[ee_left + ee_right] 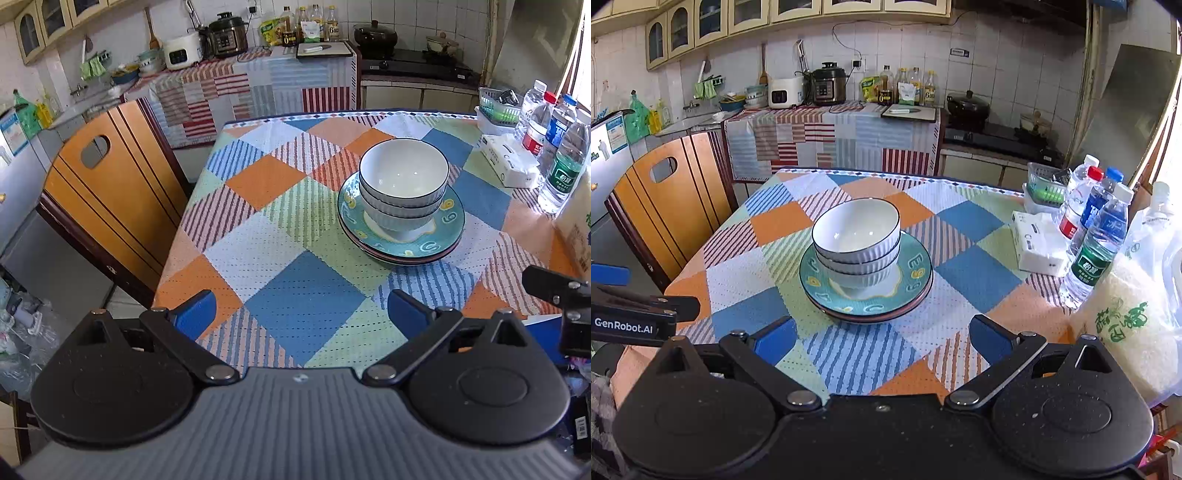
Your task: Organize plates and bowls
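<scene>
In the left wrist view, the left gripper [301, 314] is held with its jaws spread and empty, short of the stack of plates [400, 240], which rests on the checked tablecloth [258, 184]. Three nested bowls [403, 184] are seated on the plates. In the right wrist view, the right gripper [882, 336] is likewise released and empty, near the plates [866, 295]; the water bottles [1097, 236] stand well right of them. The ceramic is judged heavy, rigid, glazed-slippery and breakable; the top bowl's rim is the suggested grasp point.

Bowls [403, 177] stacked on plates [436, 236], seemingly centred.
</scene>
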{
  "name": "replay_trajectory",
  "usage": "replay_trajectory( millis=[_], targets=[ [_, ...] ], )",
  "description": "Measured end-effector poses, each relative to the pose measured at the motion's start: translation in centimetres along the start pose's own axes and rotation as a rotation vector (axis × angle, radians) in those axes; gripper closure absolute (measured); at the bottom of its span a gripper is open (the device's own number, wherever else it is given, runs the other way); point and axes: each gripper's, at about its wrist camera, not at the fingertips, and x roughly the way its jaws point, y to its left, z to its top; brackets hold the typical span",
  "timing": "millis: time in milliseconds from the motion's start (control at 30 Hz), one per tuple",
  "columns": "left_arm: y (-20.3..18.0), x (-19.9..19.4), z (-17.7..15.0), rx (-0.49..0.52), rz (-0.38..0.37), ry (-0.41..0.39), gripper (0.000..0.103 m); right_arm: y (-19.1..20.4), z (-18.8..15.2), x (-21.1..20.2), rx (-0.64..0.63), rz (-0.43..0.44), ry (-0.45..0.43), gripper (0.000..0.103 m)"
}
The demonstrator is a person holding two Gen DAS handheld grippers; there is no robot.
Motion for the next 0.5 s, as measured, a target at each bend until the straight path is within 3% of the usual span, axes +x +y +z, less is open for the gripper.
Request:
replay_trajectory(
  millis=[500],
  targets=[
    [0.2, -0.7, -0.03, -0.023, 0.005, -0.01, 0.002, -0.65, 0.02, -0.36, 0.028, -0.076, 0.052, 0.002]
  ],
)
